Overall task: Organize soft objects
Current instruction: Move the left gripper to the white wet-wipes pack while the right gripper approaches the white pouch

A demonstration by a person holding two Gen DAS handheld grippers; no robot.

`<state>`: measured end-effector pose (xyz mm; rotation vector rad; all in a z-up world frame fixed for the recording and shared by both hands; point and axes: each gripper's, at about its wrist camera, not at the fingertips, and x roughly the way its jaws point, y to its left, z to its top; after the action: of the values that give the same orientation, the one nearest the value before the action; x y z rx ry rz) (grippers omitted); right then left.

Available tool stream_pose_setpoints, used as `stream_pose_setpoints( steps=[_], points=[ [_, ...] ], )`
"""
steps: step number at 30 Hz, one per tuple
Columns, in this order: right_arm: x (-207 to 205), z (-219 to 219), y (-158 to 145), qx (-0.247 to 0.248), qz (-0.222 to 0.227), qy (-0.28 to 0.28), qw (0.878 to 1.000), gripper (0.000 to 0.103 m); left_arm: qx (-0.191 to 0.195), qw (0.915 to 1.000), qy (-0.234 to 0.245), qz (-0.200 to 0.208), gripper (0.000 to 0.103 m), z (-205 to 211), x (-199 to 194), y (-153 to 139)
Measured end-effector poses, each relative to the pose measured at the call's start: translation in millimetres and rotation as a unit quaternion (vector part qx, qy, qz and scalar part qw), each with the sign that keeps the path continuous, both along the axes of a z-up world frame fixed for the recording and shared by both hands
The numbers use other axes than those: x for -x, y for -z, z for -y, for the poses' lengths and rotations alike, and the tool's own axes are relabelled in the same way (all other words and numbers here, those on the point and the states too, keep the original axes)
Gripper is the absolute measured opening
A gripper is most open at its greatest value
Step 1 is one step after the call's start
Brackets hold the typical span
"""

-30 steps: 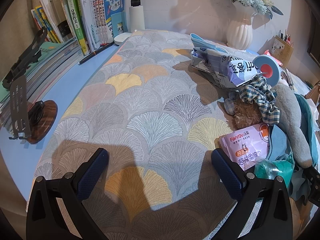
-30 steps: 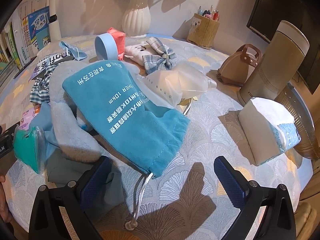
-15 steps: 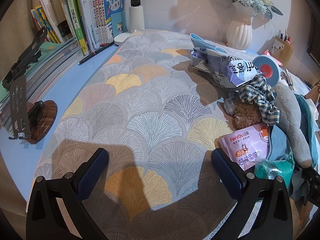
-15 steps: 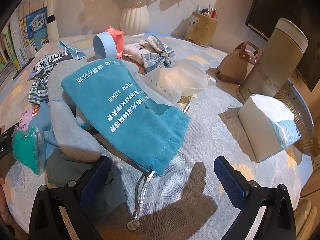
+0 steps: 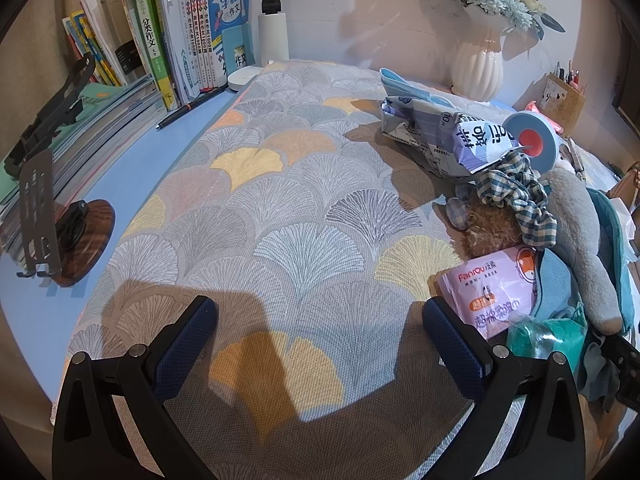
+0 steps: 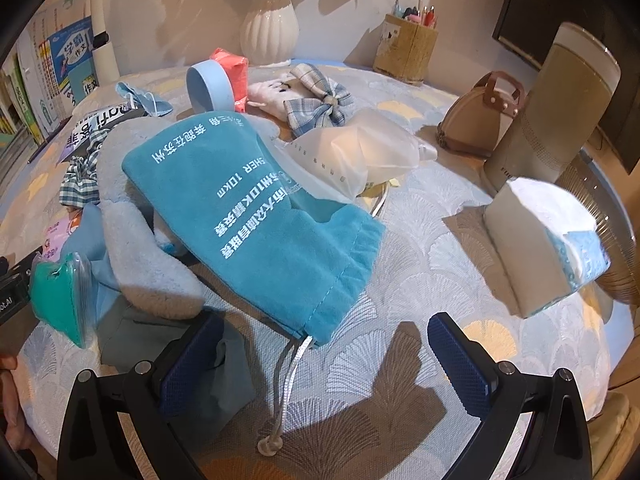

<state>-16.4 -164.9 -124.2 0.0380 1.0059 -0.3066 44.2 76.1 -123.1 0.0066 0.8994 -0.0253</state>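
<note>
Right tool point(image 6: 324, 360): jaws apart, empty, edged nearer the teal drawstring pouch point(image 6: 256, 208), cord end between jaws. Left tool point(image 5: 320, 336): apart, unmoved over bare counter point(image 5: 280, 208). Sorting unstarted.

My desk cloth point(image 5: 256, 216) grey with yellow and orange fan-leaf pattern, drawstring pouch point(image 6: 260, 216) teal with white lettering, scrunchie point(image 5: 516, 192) blue-and-white check, tissue pack point(image 5: 492, 292) pink, vase point(image 6: 270, 28) white ribbed, my gripper pads point(image 6: 192, 364) dark blue.

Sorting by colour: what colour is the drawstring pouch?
Teal, with white lettering; the pouch shows best in the right wrist view.
</note>
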Motion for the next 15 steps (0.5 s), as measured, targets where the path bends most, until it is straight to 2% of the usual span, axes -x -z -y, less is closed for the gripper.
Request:
stream_pose_setpoints(
  steps=[4, 8, 11, 15],
  points=[
    [9.8, 15.1, 6.0, -0.071, 0.019, 0.025, 0.997, 0.103, -0.001, 0.9998, 0.016, -0.011, 0.103, 2.8, 3.7, -3.4],
    [12.8, 11.1, 5.6, -0.063, 0.014, 0.016, 0.998, 0.103, 0.0, 0.9992, 0.036, -0.018, 0.102, 5.6, 10.3, -11.1],
    [14.4, 11.5, 2.4, -0.076, 0.005, 0.004, 0.997, 0.103, -0.005, 0.9979, 0.064, 0.011, 0.102, 9.6, 24.0, -33.6],
    [26.7, 10.7, -24.1, -0.065, 0.049, -0.018, 0.997, 0.103, 0.014, 0.9946, 0.093, 0.045, 0.102, 11.7, 27.8, -73.6]
  ],
)
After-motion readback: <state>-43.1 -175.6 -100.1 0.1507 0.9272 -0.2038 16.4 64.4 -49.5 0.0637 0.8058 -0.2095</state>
